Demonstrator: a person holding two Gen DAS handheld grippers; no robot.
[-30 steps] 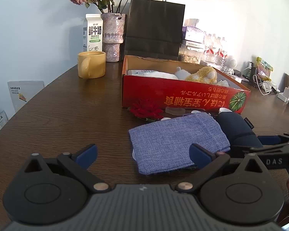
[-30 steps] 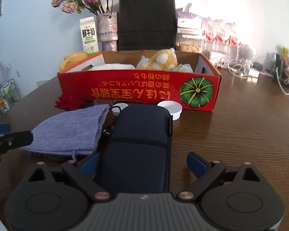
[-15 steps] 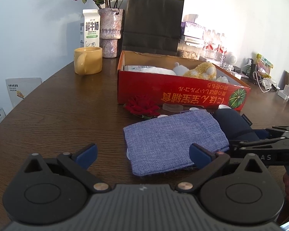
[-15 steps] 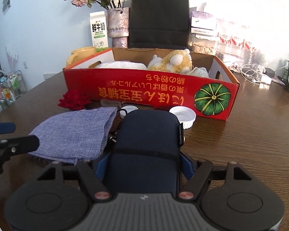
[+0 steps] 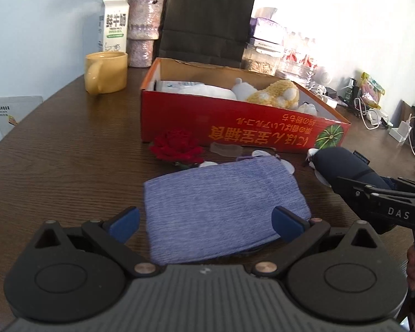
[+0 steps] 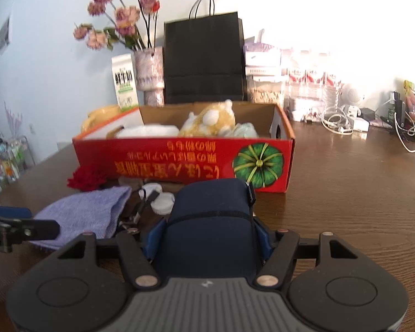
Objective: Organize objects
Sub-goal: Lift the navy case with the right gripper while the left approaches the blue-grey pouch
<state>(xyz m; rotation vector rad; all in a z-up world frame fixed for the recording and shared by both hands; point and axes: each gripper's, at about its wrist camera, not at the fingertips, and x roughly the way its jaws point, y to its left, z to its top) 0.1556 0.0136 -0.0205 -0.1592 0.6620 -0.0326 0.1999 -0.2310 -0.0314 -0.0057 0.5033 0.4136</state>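
Note:
A navy zip case (image 6: 210, 221) lies on the brown table in front of the red cardboard box (image 6: 179, 157). My right gripper (image 6: 209, 239) is closing, and its blue pads press on both sides of the case; the left wrist view shows the same case (image 5: 343, 163) at the right. A blue cloth pouch (image 5: 221, 202) lies flat beside the case. My left gripper (image 5: 204, 222) stands open, its fingers either side of the pouch's near edge and clear of it. The box holds a yellow plush toy (image 5: 276, 94) and white items.
A red fabric flower (image 5: 177, 146) and white lids (image 6: 163, 202) lie between pouch and box. A yellow mug (image 5: 106, 72), milk carton (image 5: 114, 25), vase (image 5: 144, 36) and black paper bag (image 5: 207, 19) stand behind. Cables and chargers (image 6: 343, 124) clutter the far right.
The right jaws have closed in onto the navy case and the case has come nearer the box. My left gripper has shifted so the pouch now sits between its open fingers.

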